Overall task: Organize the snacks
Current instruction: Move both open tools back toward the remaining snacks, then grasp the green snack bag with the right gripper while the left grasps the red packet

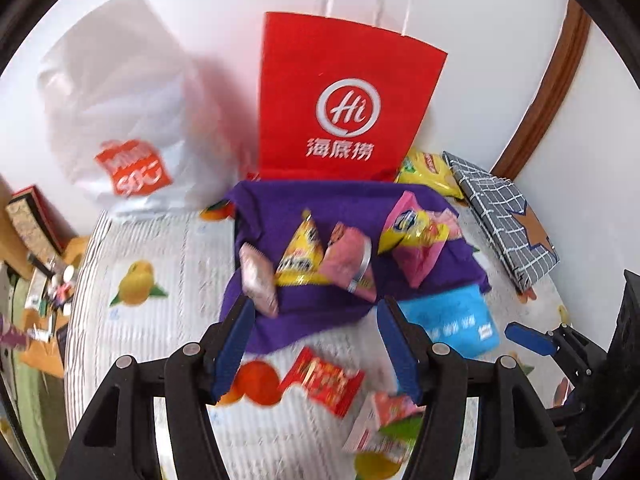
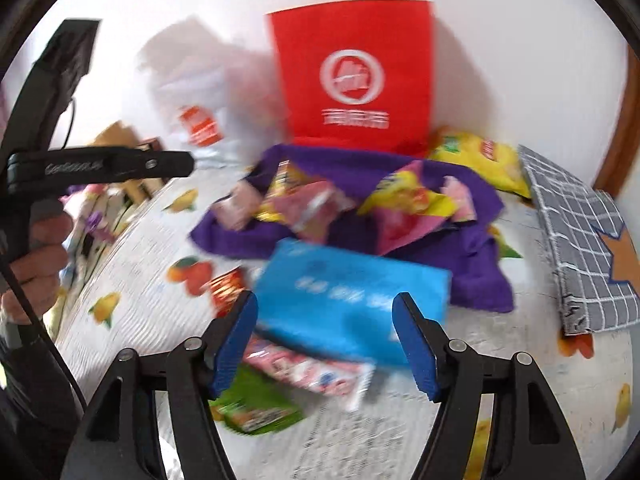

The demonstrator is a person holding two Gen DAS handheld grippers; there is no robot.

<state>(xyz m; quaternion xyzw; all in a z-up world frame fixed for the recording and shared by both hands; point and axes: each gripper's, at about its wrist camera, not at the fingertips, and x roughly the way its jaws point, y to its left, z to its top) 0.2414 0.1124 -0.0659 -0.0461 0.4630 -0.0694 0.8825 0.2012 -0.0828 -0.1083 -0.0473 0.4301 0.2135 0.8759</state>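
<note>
Several snack packets, among them a yellow one (image 1: 300, 258) and a pink one (image 1: 416, 236), lie on a purple cloth (image 1: 340, 312) in front of a red paper bag (image 1: 340, 100). My left gripper (image 1: 314, 316) is open and empty above the cloth's near edge. A red packet (image 1: 324, 380) lies just below it. My right gripper (image 2: 326, 312) is open and empty above a blue pack (image 2: 352, 300). A pink packet (image 2: 304, 368) and a green packet (image 2: 256, 404) lie beneath it. The cloth (image 2: 472, 276) and red bag (image 2: 356, 76) also show in the right wrist view.
A white plastic bag (image 1: 124, 120) stands left of the red bag. A yellow chip bag (image 1: 432, 172) and a grey checked box (image 1: 504, 216) lie to the right. The table has a fruit-print cover (image 1: 160, 280). Clutter sits past its left edge (image 1: 44, 280).
</note>
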